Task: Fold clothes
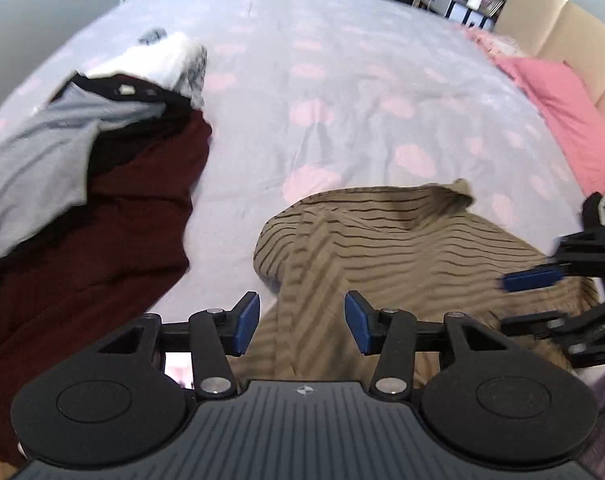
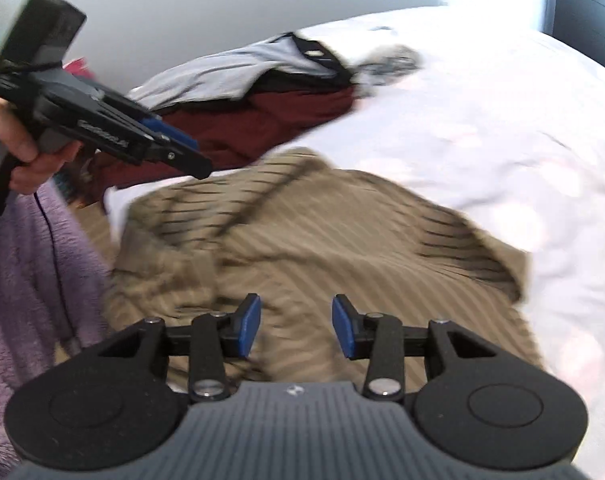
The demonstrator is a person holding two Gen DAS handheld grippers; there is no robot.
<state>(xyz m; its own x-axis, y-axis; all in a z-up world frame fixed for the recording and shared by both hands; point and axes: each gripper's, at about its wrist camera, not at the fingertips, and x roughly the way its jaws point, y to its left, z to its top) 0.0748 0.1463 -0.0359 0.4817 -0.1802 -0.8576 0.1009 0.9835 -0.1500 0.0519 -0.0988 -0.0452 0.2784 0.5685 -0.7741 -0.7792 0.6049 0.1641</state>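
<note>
A tan shirt with thin dark stripes (image 1: 402, 248) lies crumpled on the bed near its front edge. In the left wrist view my left gripper (image 1: 302, 322) hovers over the shirt's left part, jaws apart, nothing pinched between the blue pads. My right gripper (image 1: 518, 300) reaches in from the right edge over the shirt's right side. In the right wrist view the striped shirt (image 2: 322, 232) spreads out below my right gripper (image 2: 297, 326), which is open with only cloth showing beneath it. A hand holds my left gripper (image 2: 194, 156) at the upper left, above the shirt's far corner.
A pile of clothes lies to the left: a maroon garment (image 1: 122, 220), a grey one (image 1: 34, 160) and a white patterned one (image 1: 174, 60). The lilac bed sheet (image 1: 322, 80) stretches beyond. A pink pillow (image 1: 562, 112) and beige headboard (image 1: 574, 40) stand right. Purple fleece (image 2: 22, 260) is near left.
</note>
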